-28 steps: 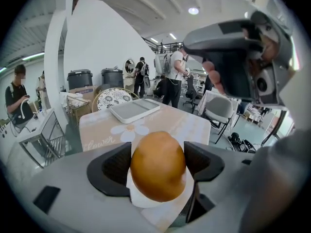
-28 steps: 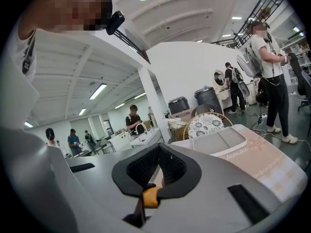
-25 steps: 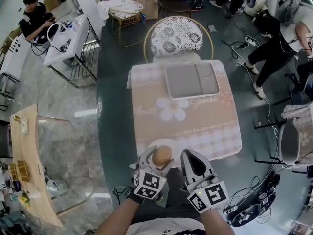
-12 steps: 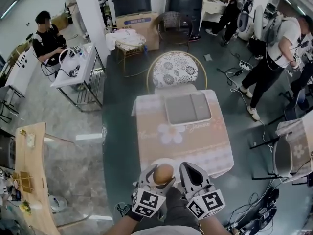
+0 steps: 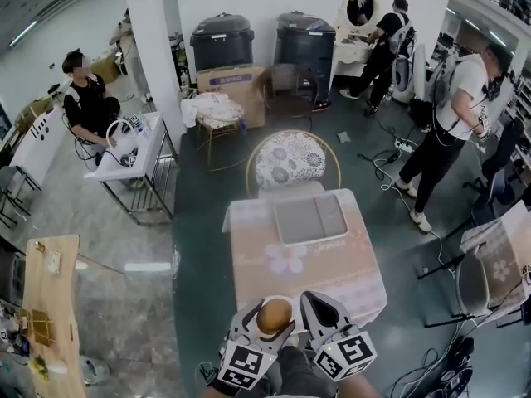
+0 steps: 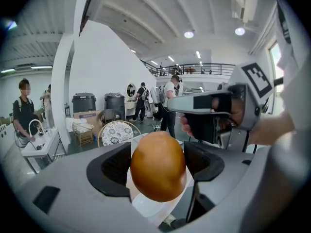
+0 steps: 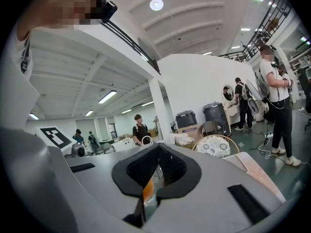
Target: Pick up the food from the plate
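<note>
A round golden-brown piece of food sits between the jaws of my left gripper, which is shut on it. In the left gripper view the food fills the gap between the dark pads, with a white plate just below it. The plate's rim shows at the near edge of the table. My right gripper is close beside the left one. Its pads meet in the right gripper view with nothing between them.
A grey tray lies on the far half of the pink-clothed table. Behind the table stands a patterned round chair. Several people stand or sit around the room, and a white desk is at the left.
The head view has tilted up, so more of the room shows and the table looks farther off. Both grippers keep their places, with the food still in the left one.
</note>
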### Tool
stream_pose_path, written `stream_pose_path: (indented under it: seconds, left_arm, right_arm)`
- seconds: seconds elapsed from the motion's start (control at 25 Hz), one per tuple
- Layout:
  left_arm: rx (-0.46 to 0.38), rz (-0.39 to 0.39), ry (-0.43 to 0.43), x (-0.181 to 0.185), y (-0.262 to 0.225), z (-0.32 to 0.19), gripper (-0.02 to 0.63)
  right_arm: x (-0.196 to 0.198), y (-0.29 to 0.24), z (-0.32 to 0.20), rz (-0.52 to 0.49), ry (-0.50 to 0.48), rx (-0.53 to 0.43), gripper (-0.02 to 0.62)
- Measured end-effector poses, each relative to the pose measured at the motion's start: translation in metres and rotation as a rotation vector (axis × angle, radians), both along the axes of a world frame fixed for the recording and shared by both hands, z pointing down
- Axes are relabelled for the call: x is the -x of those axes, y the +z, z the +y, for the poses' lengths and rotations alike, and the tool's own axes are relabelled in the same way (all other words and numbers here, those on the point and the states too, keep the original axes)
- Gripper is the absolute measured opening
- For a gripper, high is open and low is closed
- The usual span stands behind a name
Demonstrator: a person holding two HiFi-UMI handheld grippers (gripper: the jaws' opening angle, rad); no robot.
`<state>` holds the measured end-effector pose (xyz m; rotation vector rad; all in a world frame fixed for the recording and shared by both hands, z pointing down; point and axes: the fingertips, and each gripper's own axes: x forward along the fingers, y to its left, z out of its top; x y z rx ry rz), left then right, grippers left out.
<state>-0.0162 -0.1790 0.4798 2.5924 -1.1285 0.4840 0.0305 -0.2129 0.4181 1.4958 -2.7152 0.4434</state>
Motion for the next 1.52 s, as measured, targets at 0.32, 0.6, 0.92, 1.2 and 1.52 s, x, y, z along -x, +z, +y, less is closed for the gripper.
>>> stream_pose_path:
  seconds: [0.32,0.6,0.92,1.2,1.52]
  left_arm:
    - [-0.056,0.02,0.009,0.008,-0.043,0.019,0.333]
    - [-0.1,0.046,0.02,0.014,-0.075,0.034,0.332]
    - [-0.132,0.073,0.016,0.02,-0.103,0.042,0.333]
    - [-0.159,0.109,0.015,0.022,-0.117,0.043,0.333]
    - [-0.171,0.128,0.004,0.022,-0.12,0.05,0.333]
  right_arm:
    - [0.009,-0.029,0.012,0.016,-0.014,-0.057,0.014]
    - [0.013,-0.042,0.028,0.022,-0.011,-0.08,0.014]
    - [0.02,-0.057,0.039,0.024,-0.015,-0.105,0.014]
    - [0.019,-0.061,0.04,0.044,-0.002,-0.101,0.013]
    - [0.018,-0.063,0.049,0.062,-0.002,-0.116,0.012]
